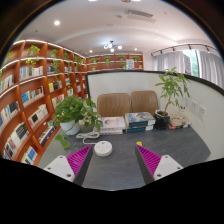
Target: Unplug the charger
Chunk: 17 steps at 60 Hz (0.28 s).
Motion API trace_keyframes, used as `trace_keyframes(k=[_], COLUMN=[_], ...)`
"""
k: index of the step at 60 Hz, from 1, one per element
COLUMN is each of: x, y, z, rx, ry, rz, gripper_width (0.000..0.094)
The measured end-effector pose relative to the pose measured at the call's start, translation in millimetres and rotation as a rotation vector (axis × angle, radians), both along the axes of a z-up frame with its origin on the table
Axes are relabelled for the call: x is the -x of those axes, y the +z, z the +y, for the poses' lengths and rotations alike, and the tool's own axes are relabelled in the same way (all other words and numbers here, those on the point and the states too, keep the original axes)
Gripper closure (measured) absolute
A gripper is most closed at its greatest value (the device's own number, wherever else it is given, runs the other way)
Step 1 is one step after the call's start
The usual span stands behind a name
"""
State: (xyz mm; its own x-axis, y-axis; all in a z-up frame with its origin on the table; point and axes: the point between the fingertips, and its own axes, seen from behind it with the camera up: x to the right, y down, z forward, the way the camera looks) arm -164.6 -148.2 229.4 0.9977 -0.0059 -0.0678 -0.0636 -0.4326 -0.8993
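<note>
- My gripper (112,162) hangs above the grey desk (120,160), jaws spread, holding nothing.
- The round white charger (103,148) lies just ahead, toward the desk's far edge beside a potted plant (74,112).

grey table (125,160), white charger (103,148), books (139,121)

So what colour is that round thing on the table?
White: the round device shows in the gripper view, just ahead of the open gripper.

A grey table (120,158) carries a round white device (103,148) near its front. Behind that device, potted plants (76,113) and stacked boxes (138,122) stand, with bookshelves (35,90) beyond.
</note>
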Motion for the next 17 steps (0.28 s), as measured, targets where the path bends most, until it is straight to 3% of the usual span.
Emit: trace_keyframes(k=[17], x=[1.5], y=[-6.5], z=[-11.8], rx=[0.012], ry=[-0.006], rz=[-0.021], gripper_width=[0.0081])
